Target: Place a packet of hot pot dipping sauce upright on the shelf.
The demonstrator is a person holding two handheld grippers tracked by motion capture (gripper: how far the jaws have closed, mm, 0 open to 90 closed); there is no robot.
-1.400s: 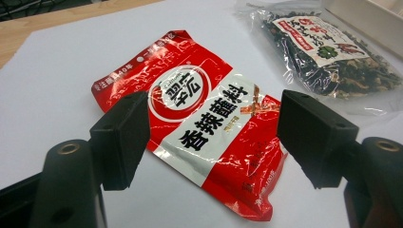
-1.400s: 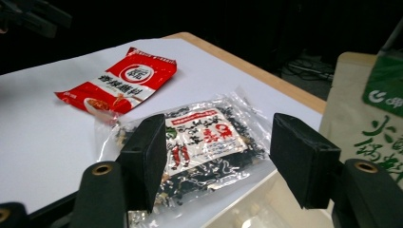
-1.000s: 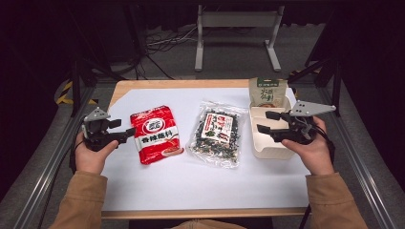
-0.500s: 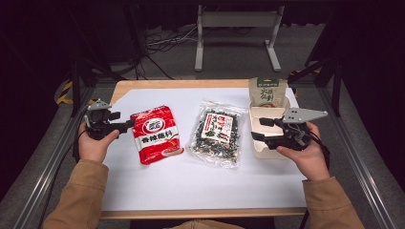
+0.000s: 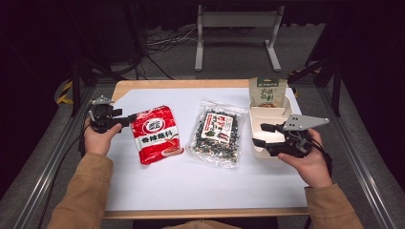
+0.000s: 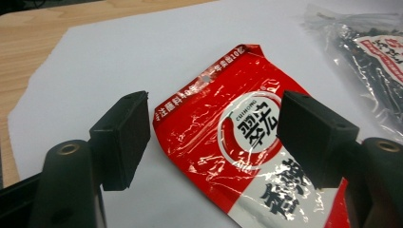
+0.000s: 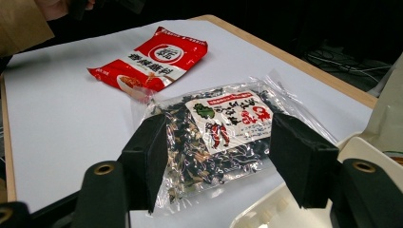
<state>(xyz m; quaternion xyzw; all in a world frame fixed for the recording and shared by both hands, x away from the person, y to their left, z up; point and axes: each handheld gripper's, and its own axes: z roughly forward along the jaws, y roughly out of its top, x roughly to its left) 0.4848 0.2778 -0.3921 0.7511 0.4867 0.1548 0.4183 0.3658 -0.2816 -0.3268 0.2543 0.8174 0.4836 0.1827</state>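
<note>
Both grippers have slid inward since the earlier frames; the left gripper (image 5: pixel 128 118), jaws spread, now sits at the nine o'clock edge of the glossy red foil seasoning packet (image 5: pixel 155 134) lying flat on the white paper-covered table (image 5: pixel 191 186). At three o'clock the right gripper (image 5: pixel 260 135), jaws likewise spread and empty, hovers over the beige compartment tray (image 5: pixel 272 114), facing the clear plastic bag of dark dried seaweed (image 5: pixel 216 133) at centre.

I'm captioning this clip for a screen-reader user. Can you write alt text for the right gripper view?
The right hand-held gripper has its two black jaws open, framing a clear packet of dark dried food lying on a white sheet. Beyond it lies a red seasoning packet, and a white tray's edge shows at right.
</note>
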